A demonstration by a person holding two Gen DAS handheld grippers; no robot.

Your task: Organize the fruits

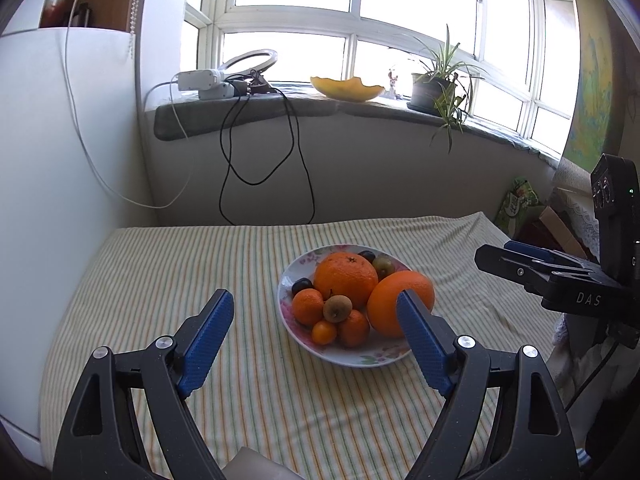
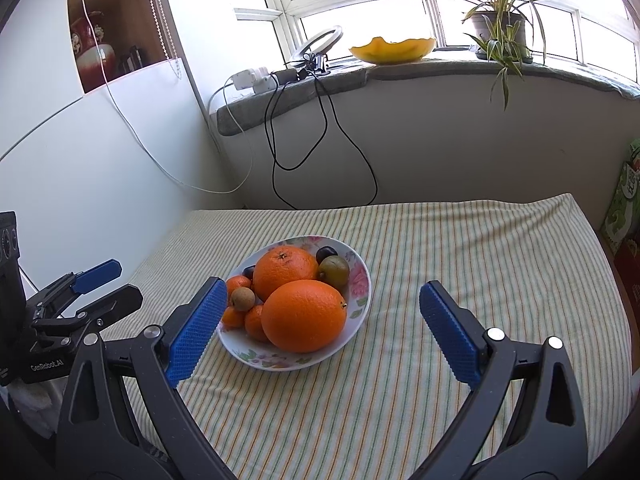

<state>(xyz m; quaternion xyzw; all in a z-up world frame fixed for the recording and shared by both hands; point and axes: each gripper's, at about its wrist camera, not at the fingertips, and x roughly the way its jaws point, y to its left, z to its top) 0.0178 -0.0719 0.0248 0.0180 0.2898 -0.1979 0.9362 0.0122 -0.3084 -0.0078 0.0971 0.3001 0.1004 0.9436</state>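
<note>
Meanwhile both grippers, left gripper and right gripper, hover tilted downward, jaws apart, empty.

The large orange hides part of the plate; the green bag is cut off.

A white plate with a pink floral rim is sitting on the striped cloth of the desk, holding all the fruit in one heap. Two large oranges are occupying its middle, touching each other, the rear one showing its stem end upward; two dark plums and a greenish-brown fruit are lying against the far rim. Three small mandarins, a smaller kumquat-like fruit and a brown round fruit are crowding the plate's left front side, touching one another.
</note>
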